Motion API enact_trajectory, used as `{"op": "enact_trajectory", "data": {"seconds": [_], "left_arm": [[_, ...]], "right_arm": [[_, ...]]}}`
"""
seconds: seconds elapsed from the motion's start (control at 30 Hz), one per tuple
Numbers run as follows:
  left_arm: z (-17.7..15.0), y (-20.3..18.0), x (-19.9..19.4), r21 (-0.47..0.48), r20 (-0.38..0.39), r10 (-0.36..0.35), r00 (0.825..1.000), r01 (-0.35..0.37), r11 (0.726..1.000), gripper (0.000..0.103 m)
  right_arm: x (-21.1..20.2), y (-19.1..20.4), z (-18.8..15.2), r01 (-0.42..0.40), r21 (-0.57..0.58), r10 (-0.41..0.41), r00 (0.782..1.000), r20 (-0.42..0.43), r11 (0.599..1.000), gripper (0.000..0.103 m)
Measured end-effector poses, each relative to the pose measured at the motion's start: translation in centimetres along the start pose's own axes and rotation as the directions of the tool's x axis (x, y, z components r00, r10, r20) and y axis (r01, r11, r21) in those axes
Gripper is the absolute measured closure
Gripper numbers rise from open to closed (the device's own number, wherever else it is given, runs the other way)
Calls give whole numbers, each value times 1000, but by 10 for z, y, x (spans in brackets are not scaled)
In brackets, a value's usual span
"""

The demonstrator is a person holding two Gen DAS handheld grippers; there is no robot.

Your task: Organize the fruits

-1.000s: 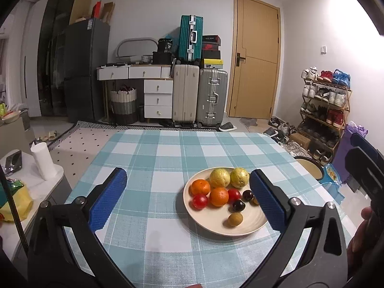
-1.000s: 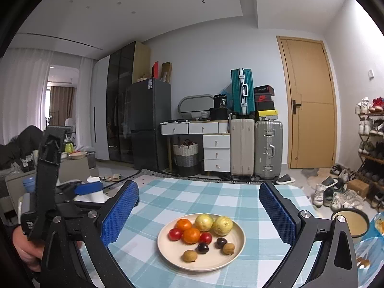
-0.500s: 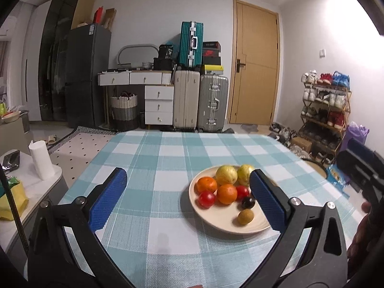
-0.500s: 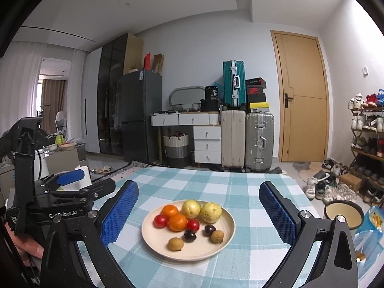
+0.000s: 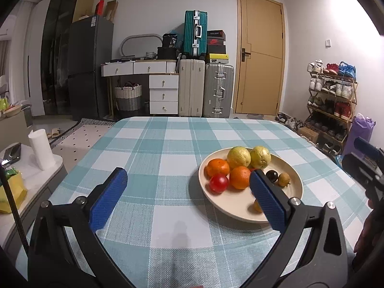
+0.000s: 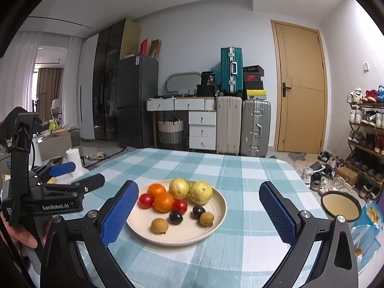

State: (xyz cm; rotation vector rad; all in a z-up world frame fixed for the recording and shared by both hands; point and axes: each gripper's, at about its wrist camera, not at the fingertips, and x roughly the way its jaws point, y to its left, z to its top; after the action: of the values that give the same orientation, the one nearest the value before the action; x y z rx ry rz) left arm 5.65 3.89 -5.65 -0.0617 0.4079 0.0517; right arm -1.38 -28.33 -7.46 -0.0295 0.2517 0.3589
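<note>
**Operator:** On the checked tablecloth (image 6: 240,168) I see 1 cream plate (image 6: 216,218) carrying all the fruit. My right gripper (image 6: 199,211) hangs above the near edge of the table, jaws spread wide, nothing between the blue pads (image 6: 120,213). The plate sits between them in the right wrist view.

**Supervisor:** Fruit count and layout?

**Operator:** 2 yellow-green guavas (image 6: 189,190) at the back, touching. 2 oranges (image 6: 163,201) left of them. 2 red tomatoes (image 6: 146,200), 1 at the left rim, 1 near the centre. 2 dark plums (image 6: 176,216) and 2 small brown longans (image 6: 159,225) toward the front.

**Supervisor:** Left unit?

**Operator:** My left gripper (image 5: 187,192) is also released, jaws wide apart, holding nothing. It is to the left of the plate (image 5: 295,182); in the left wrist view its right pad (image 5: 266,201) covers part of the dish and partly hides 1 longan.

**Supervisor:** Surroundings?

**Operator:** Beyond the table: 3 suitcases (image 6: 242,124), a white drawer unit (image 6: 201,129), a wooden door (image 6: 300,88) and a shoe rack (image 6: 367,124) at right.
</note>
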Motion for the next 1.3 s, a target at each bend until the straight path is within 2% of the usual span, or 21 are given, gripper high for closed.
{"op": "enact_trajectory", "data": {"seconds": [0.17,0.3,0.43,0.57,0.73,0.83,1.3], "left_arm": [[-1,4,5,-21,-7,0,1000,0,1000,1],[-2,6,7,-29,-16,9,1000,-10,1000,1],[-2,-7,7,38,-9,19,1000,-18,999,1],[-4,-18,-5,94,63,-5,998,-1,996,1],[-4,-6,-7,32,78,-8,997,6,999,1],[-4,-12,-12,59,88,-14,996,9,998,1],[-4,-10,-12,50,85,-16,996,11,999,1]], "right_arm": [[7,-2,-10,6,-10,-7,1000,-26,1000,0],[14,-11,-12,-1,28,2,999,-52,1000,0],[20,-15,-12,6,51,-3,997,-73,999,0],[16,-13,-11,14,42,-11,998,-67,999,0],[15,-7,-11,16,11,-16,998,-54,1000,0],[15,-9,-11,18,23,-16,998,-55,1000,0],[16,-8,-11,18,16,-17,998,-55,1000,0]]}}
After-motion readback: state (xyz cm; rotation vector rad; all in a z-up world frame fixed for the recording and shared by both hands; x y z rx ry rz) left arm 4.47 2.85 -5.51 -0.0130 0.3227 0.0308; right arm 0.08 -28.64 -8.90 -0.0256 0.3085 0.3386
